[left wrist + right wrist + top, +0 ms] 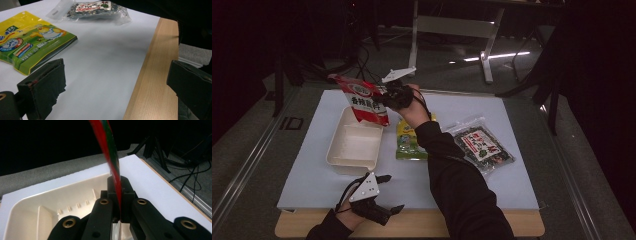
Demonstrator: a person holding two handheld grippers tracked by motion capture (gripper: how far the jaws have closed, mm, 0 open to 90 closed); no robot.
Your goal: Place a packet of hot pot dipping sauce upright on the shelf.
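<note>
Right gripper [388, 98] pinching a red foil snack packet [363, 99] above a cream plastic tray [353, 164].

The right gripper's two black jaws are closed tight on one edge of the red packet; in the right gripper view the packet [110, 152] shows edge-on as a thin red-and-green strip rising from between the pads. In the high view the packet hangs in the air over the far end of the tray, its long axis running from upper left down to lower right, printed face toward the camera. The left gripper [388, 192] rests at the near table edge, jaws spread wide with nothing between them. A yellow-green pouch [409, 140] and a clear bag of dark contents [479, 143] lie flat on the white mat [512, 185], right of the tray.
</note>
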